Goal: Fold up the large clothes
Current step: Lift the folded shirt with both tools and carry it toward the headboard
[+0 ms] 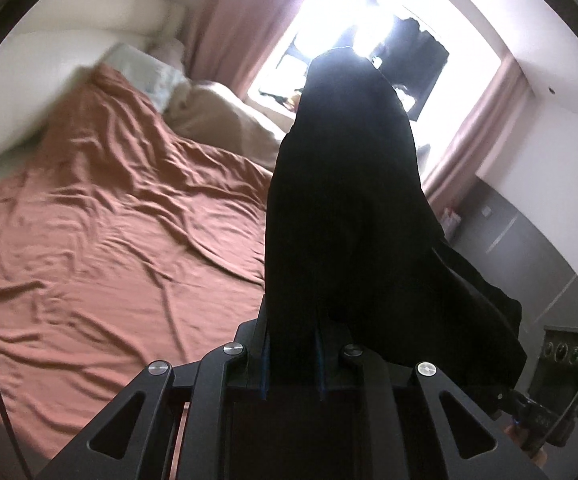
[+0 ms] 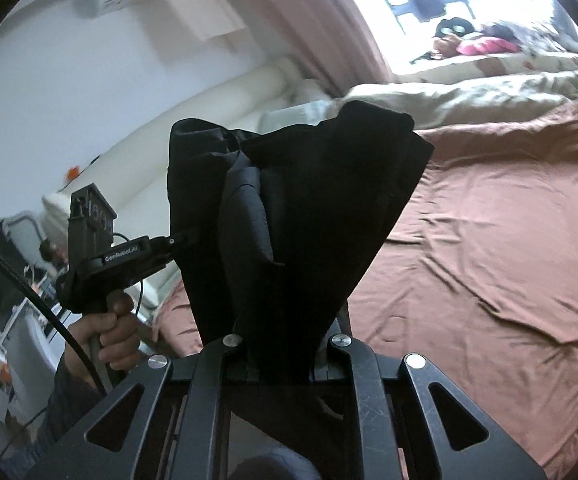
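In the left wrist view, a wide bed under a wrinkled rust-brown sheet fills the left half of the frame, with pale pillows at upper left and a bright window with dusty-pink curtains at top centre. Right of centre, a large black fabric garment rises from the bottom of the frame, bunched and hanging in the air above the bed. The left gripper holds it, fingers narrowed onto a fold of the cloth. At lower right, part of the other handheld tool shows.

In the right wrist view, a person's hand at lower left grips the handle of that left tool. At centre, the right gripper has its fingers pinched close on the same black garment, which fans upward with a ribbed edge showing. The sheet spreads to the right.

Risk, as a judgement: both holds take only a small bunch of fabric, so a quick lift or shake could pull the cloth free, or the layers could land twisted and spoil the fold.
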`<state>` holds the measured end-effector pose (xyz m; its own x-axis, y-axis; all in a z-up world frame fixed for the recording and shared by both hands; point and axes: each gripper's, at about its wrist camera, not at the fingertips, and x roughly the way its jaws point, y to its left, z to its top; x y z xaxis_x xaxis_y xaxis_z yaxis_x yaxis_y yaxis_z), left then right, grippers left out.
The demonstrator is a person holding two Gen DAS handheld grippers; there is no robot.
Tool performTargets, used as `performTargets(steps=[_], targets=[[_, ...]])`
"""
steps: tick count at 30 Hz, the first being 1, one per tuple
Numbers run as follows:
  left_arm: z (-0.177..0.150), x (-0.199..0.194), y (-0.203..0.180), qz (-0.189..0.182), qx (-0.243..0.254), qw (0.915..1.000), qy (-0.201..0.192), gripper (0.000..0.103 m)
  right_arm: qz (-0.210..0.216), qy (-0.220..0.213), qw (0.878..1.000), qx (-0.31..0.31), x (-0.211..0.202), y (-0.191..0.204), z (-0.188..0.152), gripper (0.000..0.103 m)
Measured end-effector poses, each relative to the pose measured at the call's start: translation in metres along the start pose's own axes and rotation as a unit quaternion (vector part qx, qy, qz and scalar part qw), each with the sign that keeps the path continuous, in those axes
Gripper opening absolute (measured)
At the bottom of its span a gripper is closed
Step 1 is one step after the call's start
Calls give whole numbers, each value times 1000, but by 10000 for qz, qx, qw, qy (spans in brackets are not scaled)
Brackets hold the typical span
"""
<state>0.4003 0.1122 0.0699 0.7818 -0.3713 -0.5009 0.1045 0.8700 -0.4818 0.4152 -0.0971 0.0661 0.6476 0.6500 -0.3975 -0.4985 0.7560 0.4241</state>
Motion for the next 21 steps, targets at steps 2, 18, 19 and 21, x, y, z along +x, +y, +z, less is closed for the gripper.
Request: performTargets(steps=[2,18,19,21], targets=[[3,-17,14,88,-49,9999,-94,16,99,61,9999,-97,9,18,1,10],[40,-138,160,1076,-269,9917,-648,16,846,440,9939,-561,144,78,32,10],[44,-143,168,1170,-225,9907,-651,16,896,473,9932,-581,156,81,36,10],[52,-154,186,1380,-176,9882,-646,16,967,532,9920,-608,173,87,37,10]])
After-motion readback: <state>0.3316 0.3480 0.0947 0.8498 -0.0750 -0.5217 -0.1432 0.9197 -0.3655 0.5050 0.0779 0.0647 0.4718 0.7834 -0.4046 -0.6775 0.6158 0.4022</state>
